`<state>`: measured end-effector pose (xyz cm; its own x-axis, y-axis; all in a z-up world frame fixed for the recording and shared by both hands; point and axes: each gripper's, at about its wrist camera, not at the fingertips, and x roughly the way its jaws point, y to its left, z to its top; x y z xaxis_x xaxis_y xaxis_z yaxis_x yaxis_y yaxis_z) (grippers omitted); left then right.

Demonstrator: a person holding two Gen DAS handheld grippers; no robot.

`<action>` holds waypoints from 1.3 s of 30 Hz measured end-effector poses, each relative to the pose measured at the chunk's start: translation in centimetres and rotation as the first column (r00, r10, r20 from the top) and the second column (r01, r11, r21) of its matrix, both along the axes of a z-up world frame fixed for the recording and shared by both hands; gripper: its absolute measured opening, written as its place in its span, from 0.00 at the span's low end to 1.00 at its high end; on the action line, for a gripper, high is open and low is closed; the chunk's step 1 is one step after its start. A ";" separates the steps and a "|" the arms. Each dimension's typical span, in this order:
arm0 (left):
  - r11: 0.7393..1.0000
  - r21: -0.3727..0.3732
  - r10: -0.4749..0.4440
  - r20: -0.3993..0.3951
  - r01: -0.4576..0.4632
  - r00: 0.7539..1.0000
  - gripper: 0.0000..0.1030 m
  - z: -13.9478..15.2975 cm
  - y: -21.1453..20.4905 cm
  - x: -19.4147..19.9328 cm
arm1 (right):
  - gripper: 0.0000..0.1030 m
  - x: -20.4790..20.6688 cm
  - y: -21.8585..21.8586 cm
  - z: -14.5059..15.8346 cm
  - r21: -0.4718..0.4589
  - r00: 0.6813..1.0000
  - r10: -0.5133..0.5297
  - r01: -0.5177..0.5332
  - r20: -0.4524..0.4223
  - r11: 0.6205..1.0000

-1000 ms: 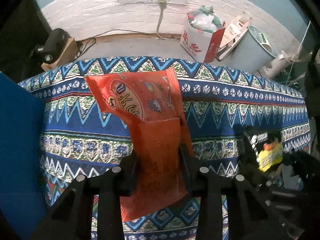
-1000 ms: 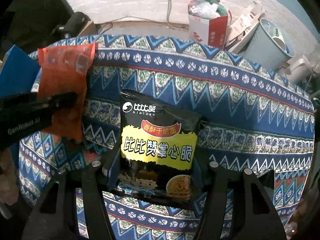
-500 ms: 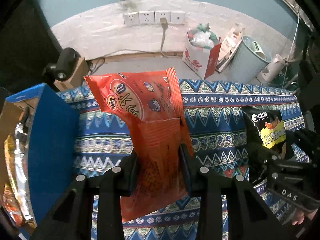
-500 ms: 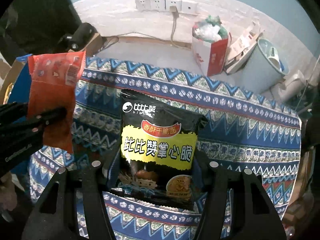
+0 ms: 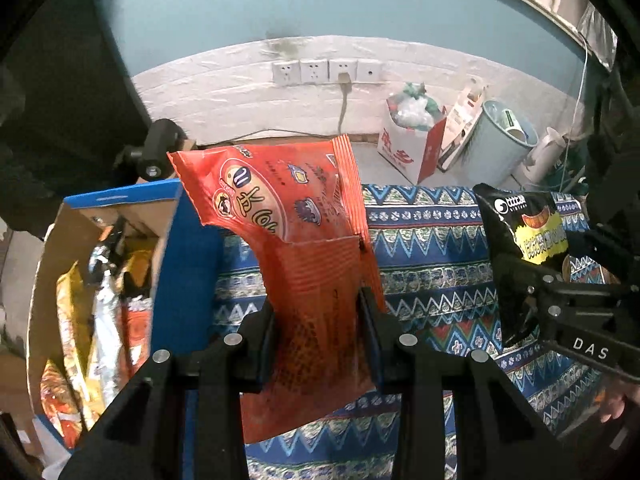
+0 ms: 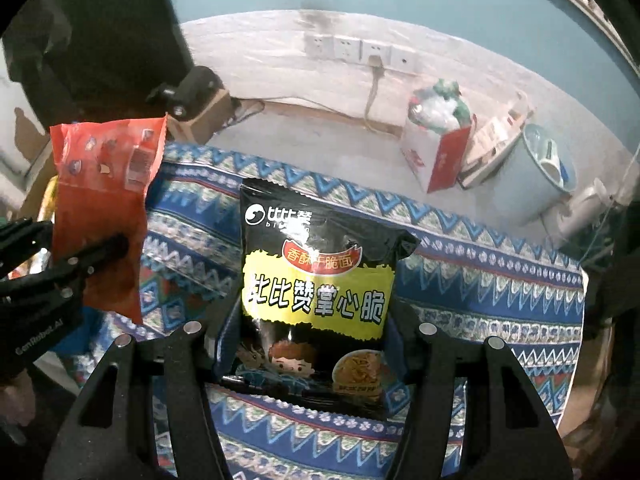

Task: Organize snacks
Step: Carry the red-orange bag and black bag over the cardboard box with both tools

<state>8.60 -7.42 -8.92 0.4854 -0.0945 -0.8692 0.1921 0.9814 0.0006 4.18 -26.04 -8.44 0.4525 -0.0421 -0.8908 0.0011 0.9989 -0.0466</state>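
Off to the left of my left gripper (image 5: 320, 336) stands an open blue cardboard box (image 5: 188, 248), its mouth facing up, with yellow, silver and orange snack packs (image 5: 92, 320) upright inside. My left gripper itself is clamped on the orange snack bag (image 5: 304, 248): both pads press its lower half, the bag stands upright between them, and its printed top rises ahead of the fingertips, level with the box's rim. The bag hangs clear above the patterned blue tablecloth (image 5: 432, 280), which spreads beneath and ahead of both tools.

To the right of that gripper, my right gripper (image 6: 310, 344) pinches the black and yellow noodle snack bag (image 6: 316, 288) by its lower part, the jaws standing about halfway apart with a pad on each side edge. That bag also stands upright and off the cloth. From the right wrist view the orange bag shows to the left of my right tool, held in the other gripper's black fingers (image 6: 104, 248).

Beyond the table's far edge, ahead and to the right of both tools, a red and white carton (image 5: 412, 148) stuffed with plastic sits on the floor beside a pale blue bin (image 5: 500, 140), below a row of wall sockets (image 5: 326, 72).
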 end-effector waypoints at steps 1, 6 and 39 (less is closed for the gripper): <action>1.000 -0.002 0.003 0.004 -0.003 1.000 0.36 0.3 0.4 -0.2 | 0.58 0.0 0.6 0.4 -0.004 1.000 0.011 -0.011 0.005 1.000; 1.000 -0.004 0.020 0.028 -0.020 0.999 0.36 1.4 2.4 -1.3 | 0.58 0.3 3.2 1.5 -0.010 0.998 0.056 -0.056 0.024 0.998; 0.949 -0.054 0.314 0.060 -0.311 0.948 0.36 2.8 20.4 -4.1 | 0.58 6.3 20.7 2.3 0.035 0.949 0.314 -0.315 0.040 0.948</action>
